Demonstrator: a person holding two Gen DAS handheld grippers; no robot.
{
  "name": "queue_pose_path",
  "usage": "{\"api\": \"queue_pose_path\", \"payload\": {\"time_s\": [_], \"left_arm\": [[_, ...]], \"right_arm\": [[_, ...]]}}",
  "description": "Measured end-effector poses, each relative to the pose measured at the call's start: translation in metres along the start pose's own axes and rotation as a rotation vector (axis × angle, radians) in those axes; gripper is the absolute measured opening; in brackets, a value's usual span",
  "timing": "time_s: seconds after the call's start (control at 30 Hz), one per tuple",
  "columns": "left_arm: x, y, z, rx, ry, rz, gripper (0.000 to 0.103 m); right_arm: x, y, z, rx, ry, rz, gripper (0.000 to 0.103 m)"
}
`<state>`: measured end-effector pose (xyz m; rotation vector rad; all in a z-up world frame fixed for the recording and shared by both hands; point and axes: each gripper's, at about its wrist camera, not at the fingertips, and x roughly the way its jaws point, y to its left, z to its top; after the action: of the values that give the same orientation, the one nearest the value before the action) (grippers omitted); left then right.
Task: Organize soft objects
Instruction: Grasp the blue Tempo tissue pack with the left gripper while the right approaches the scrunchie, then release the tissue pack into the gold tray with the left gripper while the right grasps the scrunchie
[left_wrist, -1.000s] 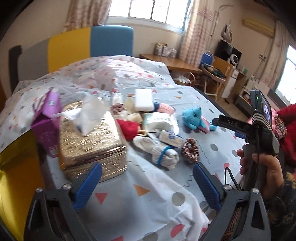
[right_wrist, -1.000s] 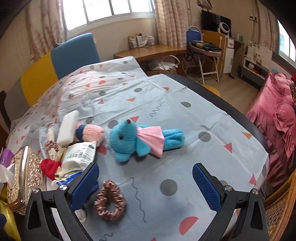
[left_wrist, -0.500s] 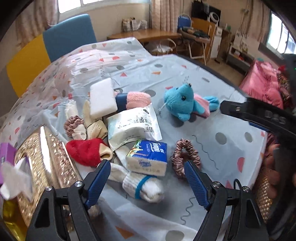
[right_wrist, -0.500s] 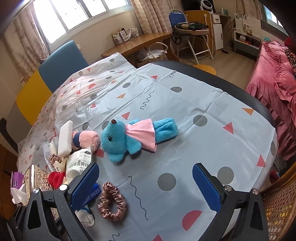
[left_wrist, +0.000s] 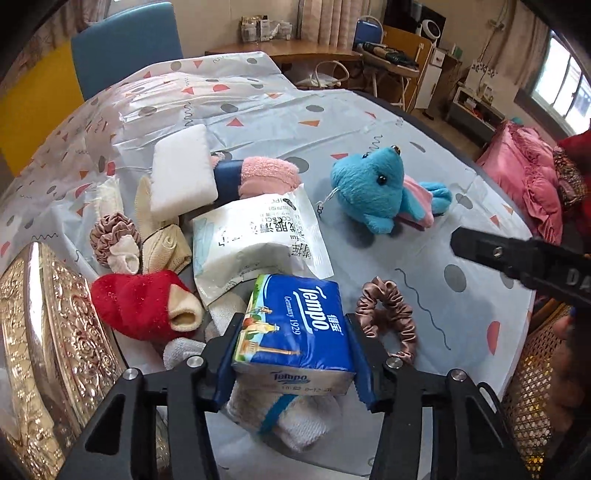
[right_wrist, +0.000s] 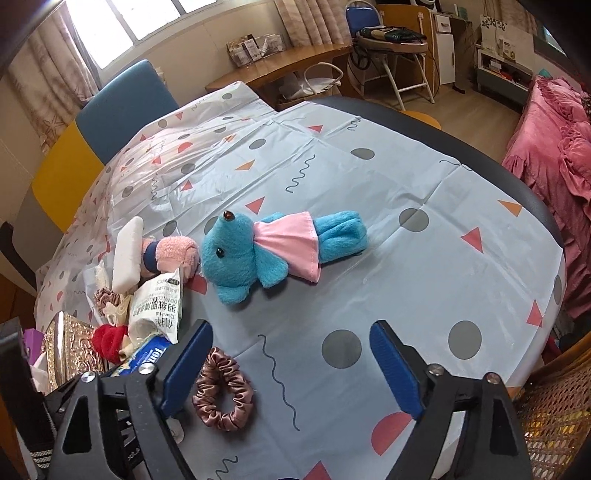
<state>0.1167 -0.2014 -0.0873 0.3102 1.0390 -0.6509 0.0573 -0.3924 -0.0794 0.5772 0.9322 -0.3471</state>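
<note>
My left gripper (left_wrist: 293, 354) is shut on a blue Tempo tissue pack (left_wrist: 295, 328), which rests on a rolled white sock (left_wrist: 288, 417). Around it lie a red sock (left_wrist: 140, 302), a white plastic pouch (left_wrist: 258, 240), a white sponge (left_wrist: 183, 171), a pink sock roll (left_wrist: 267, 173), a brown scrunchie (left_wrist: 389, 319) and a blue plush toy (left_wrist: 376, 192). My right gripper (right_wrist: 291, 365) is open and empty above the tablecloth, with the brown scrunchie (right_wrist: 223, 391) by its left finger and the plush toy (right_wrist: 266, 251) ahead.
A gold embossed tissue box (left_wrist: 48, 339) stands at the left. A second scrunchie (left_wrist: 114, 234) and beige socks (left_wrist: 162, 240) lie behind the red sock. The patterned tablecloth (right_wrist: 406, 266) reaches the table's edge at right. Blue and yellow chairs (right_wrist: 122, 107) stand behind.
My left gripper moved forward and down over the pile and closed on the tissue pack. My right gripper stayed open and shifted slightly.
</note>
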Motion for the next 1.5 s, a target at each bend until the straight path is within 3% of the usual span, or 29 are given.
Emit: {"api": "queue_pose_path", "payload": {"time_s": [0.13, 0.3, 0.57, 0.7, 0.87, 1.03, 1.2, 1.4, 1.5], "left_arm": [[-0.021, 0.009, -0.011, -0.044, -0.044, -0.027, 0.052], [-0.039, 0.015, -0.004, -0.082, -0.093, -0.04, 0.052], [-0.068, 0.051, 0.038, -0.173, -0.193, -0.021, 0.052], [-0.1, 0.085, 0.053, -0.217, -0.268, 0.035, 0.052], [-0.145, 0.149, 0.049, -0.323, -0.358, 0.137, 0.052], [-0.186, 0.222, 0.016, -0.464, -0.419, 0.247, 0.052], [-0.206, 0.273, -0.048, -0.571, -0.412, 0.379, 0.053], [-0.2, 0.294, -0.139, -0.666, -0.327, 0.518, 0.053], [-0.186, 0.297, -0.174, -0.718, -0.283, 0.538, 0.053]], "right_arm": [[0.016, 0.016, -0.006, -0.09, 0.092, 0.016, 0.074], [0.033, 0.042, -0.024, -0.248, 0.195, 0.031, 0.073], [0.055, 0.073, -0.05, -0.438, 0.24, -0.062, 0.07], [0.053, 0.079, -0.057, -0.477, 0.213, -0.066, 0.035], [0.051, 0.087, -0.066, -0.52, 0.211, -0.079, 0.03], [0.048, 0.09, -0.075, -0.537, 0.208, -0.087, 0.03], [0.057, 0.097, -0.082, -0.558, 0.2, -0.096, 0.03], [0.058, 0.106, -0.096, -0.594, 0.186, -0.112, 0.03], [0.056, 0.108, -0.102, -0.606, 0.181, -0.12, 0.03]]}}
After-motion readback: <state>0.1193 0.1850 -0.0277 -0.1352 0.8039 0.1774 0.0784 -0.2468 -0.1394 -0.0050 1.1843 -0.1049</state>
